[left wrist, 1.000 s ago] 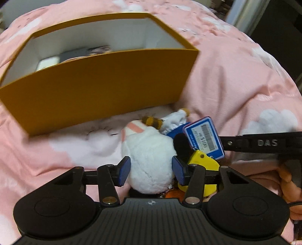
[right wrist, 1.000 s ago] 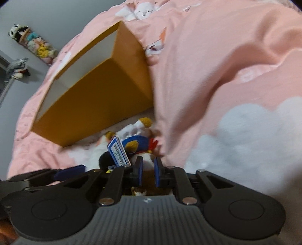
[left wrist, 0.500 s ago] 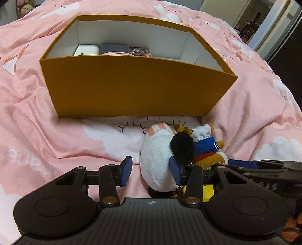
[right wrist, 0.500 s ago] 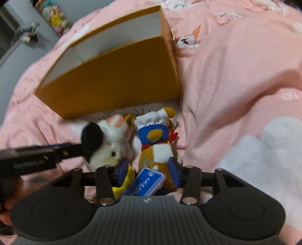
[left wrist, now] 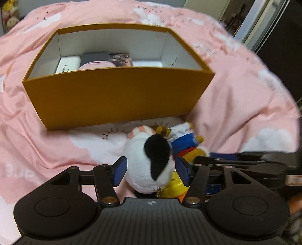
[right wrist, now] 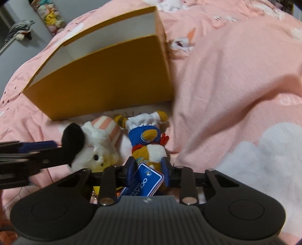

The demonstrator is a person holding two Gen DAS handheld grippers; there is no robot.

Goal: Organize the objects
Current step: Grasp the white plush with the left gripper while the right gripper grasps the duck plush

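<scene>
While fluffy plush dog (left wrist: 149,162) lies soft, rigid orange cardboard box (left wrist: 117,94), pink bedspread (left wrist: 236,98)

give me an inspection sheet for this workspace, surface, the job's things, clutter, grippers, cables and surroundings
Surface: pink bedspread with white cloud prints, wrinkled.
Job's things: orange box, open-topped, with several small items inside; white plush with a black ear and blue-jacketed plush with a blue tag lie in front of it.
Clutter: nothing seen.
Grippers: left gripper jaws opening, white plush between them, pads not pressing; right gripper jaws closing around the blue-jacketed plush's lower body, contact unclear.
Cables: nothing seen.
Surroundings: stuffed toys against a grey wall; dark doorway.
</scene>
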